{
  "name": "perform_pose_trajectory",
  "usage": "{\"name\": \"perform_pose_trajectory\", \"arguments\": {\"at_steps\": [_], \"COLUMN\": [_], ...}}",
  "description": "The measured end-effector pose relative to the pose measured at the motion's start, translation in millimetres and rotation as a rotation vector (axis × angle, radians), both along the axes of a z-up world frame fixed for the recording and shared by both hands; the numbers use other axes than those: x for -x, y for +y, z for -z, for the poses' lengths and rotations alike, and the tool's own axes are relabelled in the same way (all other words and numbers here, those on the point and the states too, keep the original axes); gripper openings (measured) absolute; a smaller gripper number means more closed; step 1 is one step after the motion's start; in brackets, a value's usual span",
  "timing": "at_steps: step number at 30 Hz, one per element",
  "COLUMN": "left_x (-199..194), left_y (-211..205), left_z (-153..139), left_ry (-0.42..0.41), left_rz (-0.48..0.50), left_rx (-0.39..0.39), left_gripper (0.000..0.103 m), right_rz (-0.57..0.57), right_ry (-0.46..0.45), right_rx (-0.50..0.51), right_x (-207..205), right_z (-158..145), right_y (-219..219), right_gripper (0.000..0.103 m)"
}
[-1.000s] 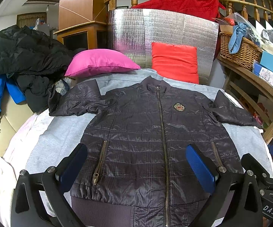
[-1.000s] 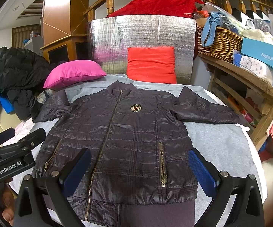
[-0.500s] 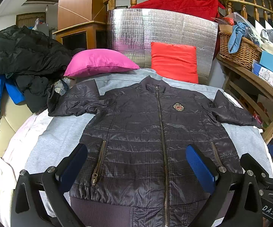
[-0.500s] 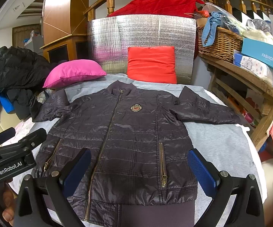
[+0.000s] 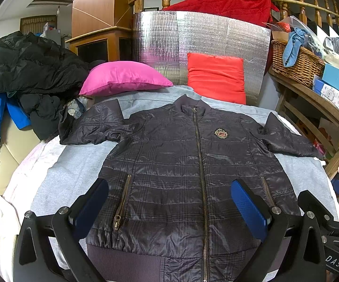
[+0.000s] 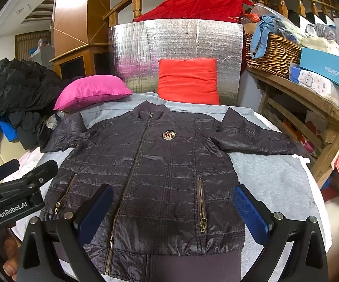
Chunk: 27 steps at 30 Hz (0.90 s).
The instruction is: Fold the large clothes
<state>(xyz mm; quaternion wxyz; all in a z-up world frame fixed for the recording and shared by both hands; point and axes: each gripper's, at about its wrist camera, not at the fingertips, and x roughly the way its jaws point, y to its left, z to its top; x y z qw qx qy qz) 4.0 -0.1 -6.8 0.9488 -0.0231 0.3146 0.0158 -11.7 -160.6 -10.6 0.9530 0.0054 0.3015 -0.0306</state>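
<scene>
Left wrist: jacket point(image 5: 192, 176) flat, zipped, sleeves spread. Both tools, left point(image 5: 169, 209) and right point(image 6: 173, 213), gape empty over hem. Pinch sleeve cuffs first, fold inward evenly.

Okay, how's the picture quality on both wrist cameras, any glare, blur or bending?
Left wrist view: sharp, black fisheye corners, the railing bows, soft sheen on the jacket, bright reflections on the foil panel. Right wrist view: equally sharp, same curved edges, glare on the foil panel, the blue fingers loom large up close.
</scene>
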Motion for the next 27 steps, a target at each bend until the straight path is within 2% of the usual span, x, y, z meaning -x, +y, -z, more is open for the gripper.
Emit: {"name": "perform_pose_trajectory", "arguments": {"at_steps": [9,14,19,23,27], "left_x": [-2.0,-18.0,-40.2,-60.1,-76.3], "left_y": [0.1,1.8,5.9,6.1,9.1], "left_z": [4.2,28.0,66.6,97.1,107.7], "left_ry": [0.009,0.061,0.136,0.196,0.191], "left_rz": [0.001,-0.001,-0.025,-0.039,-0.057], "left_rx": [0.005,0.003,-0.02,-0.049,-0.049], "left_gripper": [0.103,0.103,0.103,0.103,0.103], "right_rz": [-0.004,-0.045,-0.058,0.008,0.13], "right_ry": [0.006,0.014,0.071,0.092,0.06], "right_rx": [-0.015,-0.084,-0.228,-0.444,-0.679], "right_x": [-0.8,-2.5,-12.6,-26.9,-49.9], "right_z": [0.9,8.5,35.3,63.4,84.0], "right_y": [-2.1,-14.3,-56.9,-129.3,-218.1], "right_gripper": [0.103,0.103,0.103,0.103,0.1]}}
